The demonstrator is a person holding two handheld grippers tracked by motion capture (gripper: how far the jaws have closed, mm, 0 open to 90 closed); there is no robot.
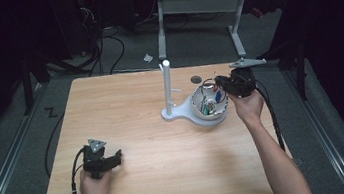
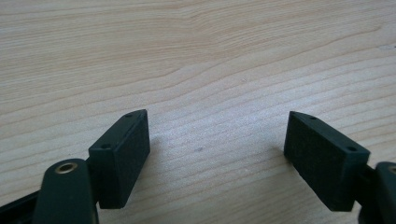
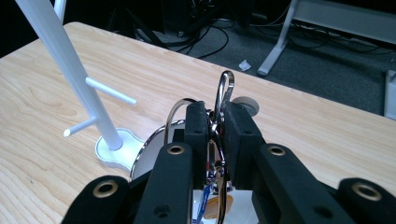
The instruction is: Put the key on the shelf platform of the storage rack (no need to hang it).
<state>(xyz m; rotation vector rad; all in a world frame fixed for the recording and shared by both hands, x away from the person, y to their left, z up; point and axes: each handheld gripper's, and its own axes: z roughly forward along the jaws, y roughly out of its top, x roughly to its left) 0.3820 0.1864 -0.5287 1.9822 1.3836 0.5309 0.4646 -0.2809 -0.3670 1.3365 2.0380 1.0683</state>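
Metal key ring (image 3: pixel 223 100) pinched in right hand-held gripper (image 3: pixel 215 126); glossy white bowl (image 1: pixel 196 105).

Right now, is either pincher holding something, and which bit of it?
Yes. The right gripper pinches a metal key ring by its wire loop, above the white bowl. The left gripper is open, holding nothing.
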